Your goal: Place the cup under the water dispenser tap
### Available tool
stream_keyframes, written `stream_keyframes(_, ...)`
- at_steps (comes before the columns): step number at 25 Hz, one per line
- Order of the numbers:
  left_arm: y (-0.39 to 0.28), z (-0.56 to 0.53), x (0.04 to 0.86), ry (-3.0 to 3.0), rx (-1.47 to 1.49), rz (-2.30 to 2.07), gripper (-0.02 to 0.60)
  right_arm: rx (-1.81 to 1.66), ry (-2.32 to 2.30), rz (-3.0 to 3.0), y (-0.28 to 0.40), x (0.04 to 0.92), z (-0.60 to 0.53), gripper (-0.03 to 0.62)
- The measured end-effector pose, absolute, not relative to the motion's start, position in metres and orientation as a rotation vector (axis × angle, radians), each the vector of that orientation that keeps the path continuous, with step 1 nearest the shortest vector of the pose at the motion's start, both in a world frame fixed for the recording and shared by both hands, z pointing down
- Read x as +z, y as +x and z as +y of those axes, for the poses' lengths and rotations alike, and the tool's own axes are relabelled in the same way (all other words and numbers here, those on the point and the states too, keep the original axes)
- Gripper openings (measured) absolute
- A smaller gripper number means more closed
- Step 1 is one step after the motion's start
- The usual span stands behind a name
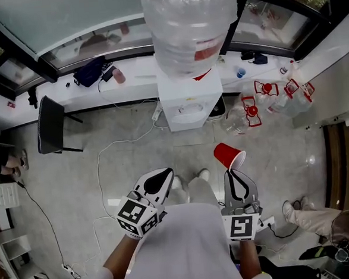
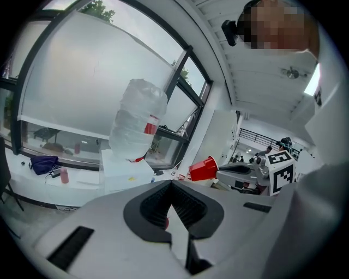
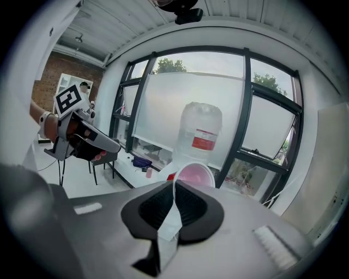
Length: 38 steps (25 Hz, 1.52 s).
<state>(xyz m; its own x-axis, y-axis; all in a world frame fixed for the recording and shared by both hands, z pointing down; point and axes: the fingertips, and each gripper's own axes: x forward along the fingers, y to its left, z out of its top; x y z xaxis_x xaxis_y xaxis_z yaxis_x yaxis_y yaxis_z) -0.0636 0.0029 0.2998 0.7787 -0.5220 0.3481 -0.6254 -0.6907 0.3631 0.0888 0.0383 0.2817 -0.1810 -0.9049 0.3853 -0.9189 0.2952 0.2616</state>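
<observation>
Grey floor tiles (image 1: pixel 133 145) fill the middle of the head view, with a long white table (image 1: pixel 134 79) running below the windows along the top and a dark chair (image 1: pixel 51 123) at the left. Against that table, at the top centre of the frame, stands the water dispenser (image 1: pixel 187 108), a white box with a big clear bottle (image 1: pixel 187 27) upended on it. The red cup (image 1: pixel 228 155) is in the air just right of centre, below the dispenser in the picture and well apart from it. The right gripper (image 1: pixel 232 173) holds it with its fingers (image 3: pixel 188 210) clamped on the rim wall, and the right gripper view shows the pale inside of the cup right past the tips. The left gripper (image 1: pixel 161 178) hangs at lower centre-left, its fingers (image 2: pixel 188 207) together with nothing between them. The grasp looks done. What is left is the carry forward to the dispenser, bringing the cup upright under the tap and letting go. No view shows the tap clearly.
</observation>
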Motion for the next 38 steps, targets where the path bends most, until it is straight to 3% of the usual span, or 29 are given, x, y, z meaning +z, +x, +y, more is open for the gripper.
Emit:
stream_keyframes(15,-0.046,-0.028,0.330,2.515,0.408,-0.856,-0.002,0.037,1.564,-2.060,0.111,0.322,0.003,0.021)
stream_keyframes(38,-0.032,-0.063,0.424,2.447,0.484,-0.862,0.000,-0.120,1.367,-2.082,0.092,0.429,-0.059,0.021)
